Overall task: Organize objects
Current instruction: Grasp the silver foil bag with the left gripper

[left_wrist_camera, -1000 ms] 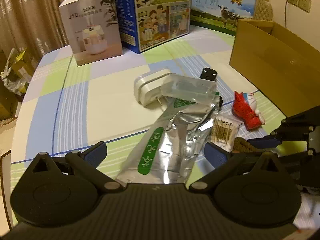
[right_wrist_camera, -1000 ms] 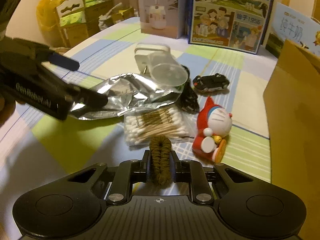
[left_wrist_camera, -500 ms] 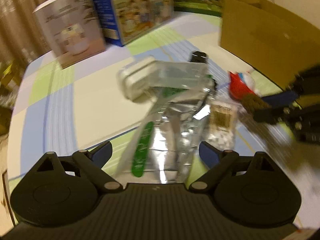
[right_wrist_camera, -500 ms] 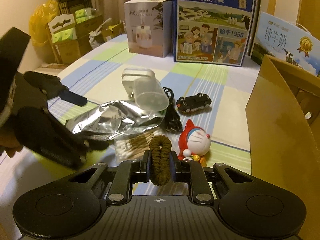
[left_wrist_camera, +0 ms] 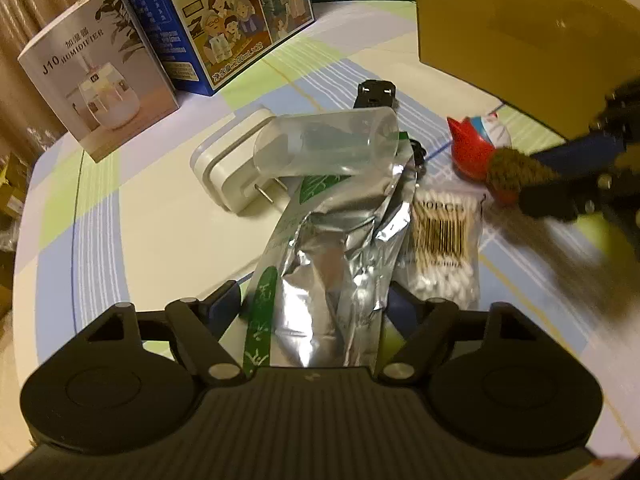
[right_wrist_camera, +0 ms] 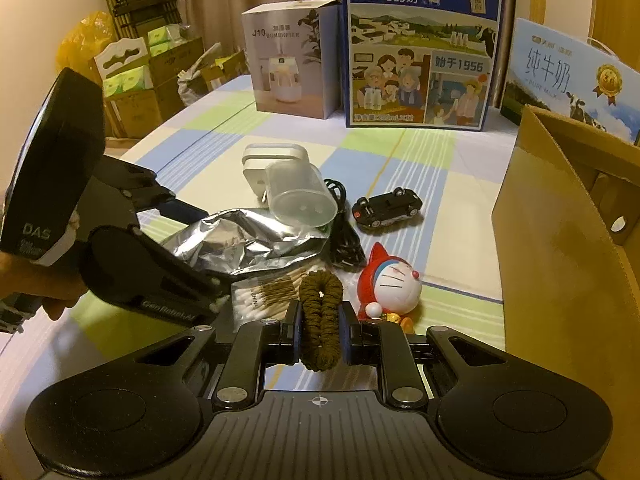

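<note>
A crumpled silver foil pouch [left_wrist_camera: 332, 248] with a green stripe lies on the checked tablecloth, its far end under a clear plastic cup [left_wrist_camera: 328, 148] lying on its side. My left gripper [left_wrist_camera: 314, 304] straddles the pouch's near end. Its jaws are closing, with the pouch between them and the pads just outside its edges. In the right wrist view the left gripper [right_wrist_camera: 214, 250] sits low over the pouch [right_wrist_camera: 248, 240]. My right gripper [right_wrist_camera: 320, 308] is shut on a brown hair tie [right_wrist_camera: 320, 320], held above the table near the red cat figure [right_wrist_camera: 394, 284].
A white plug adapter [left_wrist_camera: 228, 168], a cotton swab pack [left_wrist_camera: 444, 248], a black cable [right_wrist_camera: 344, 236] and a black toy car [right_wrist_camera: 386, 208] crowd the middle. An open cardboard box [right_wrist_camera: 560, 260] stands at the right. A humidifier box [left_wrist_camera: 96, 80] and milk cartons [left_wrist_camera: 224, 20] line the back.
My left gripper has come down and forward over the foil pouch, rolling a little, and its jaws have narrowed around it. My right gripper rose slightly with the hair tie, then stayed put.
</note>
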`<action>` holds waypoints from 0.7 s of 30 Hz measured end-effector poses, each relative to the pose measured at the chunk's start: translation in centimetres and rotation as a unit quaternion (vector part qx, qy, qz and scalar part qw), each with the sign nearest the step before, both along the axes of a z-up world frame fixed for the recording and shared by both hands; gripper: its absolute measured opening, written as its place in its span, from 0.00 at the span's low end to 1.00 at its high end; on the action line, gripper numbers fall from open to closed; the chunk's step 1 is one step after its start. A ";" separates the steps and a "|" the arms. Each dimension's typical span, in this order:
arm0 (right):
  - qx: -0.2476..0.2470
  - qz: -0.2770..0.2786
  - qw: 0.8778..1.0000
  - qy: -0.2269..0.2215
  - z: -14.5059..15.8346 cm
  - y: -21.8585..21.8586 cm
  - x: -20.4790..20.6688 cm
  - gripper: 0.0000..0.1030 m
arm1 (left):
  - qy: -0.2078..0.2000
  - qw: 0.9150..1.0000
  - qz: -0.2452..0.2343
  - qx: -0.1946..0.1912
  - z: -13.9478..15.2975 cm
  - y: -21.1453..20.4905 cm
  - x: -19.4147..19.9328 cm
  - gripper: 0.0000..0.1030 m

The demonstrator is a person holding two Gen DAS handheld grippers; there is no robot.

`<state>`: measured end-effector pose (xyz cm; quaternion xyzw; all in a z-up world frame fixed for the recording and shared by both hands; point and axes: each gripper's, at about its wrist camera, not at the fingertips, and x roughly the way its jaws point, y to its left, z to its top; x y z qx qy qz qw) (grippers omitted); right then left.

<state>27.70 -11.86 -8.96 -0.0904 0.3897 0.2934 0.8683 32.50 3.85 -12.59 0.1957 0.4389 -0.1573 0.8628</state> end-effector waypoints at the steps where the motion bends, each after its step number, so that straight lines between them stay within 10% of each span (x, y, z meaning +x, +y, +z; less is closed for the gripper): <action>1: 0.000 0.000 1.000 0.000 0.0 0.0 0.0 0.15 | 0.002 1.000 0.001 -0.002 0.0 0.0 0.2 0.70; 8: 0.003 -0.001 1.000 -0.002 0.1 -0.1 0.0 0.15 | 0.015 0.999 0.030 -0.014 0.4 0.3 0.5 0.50; 21: 0.011 -0.001 1.000 0.000 0.5 -0.2 0.0 0.15 | 0.044 0.998 0.032 -0.019 1.0 -0.5 -1.5 0.49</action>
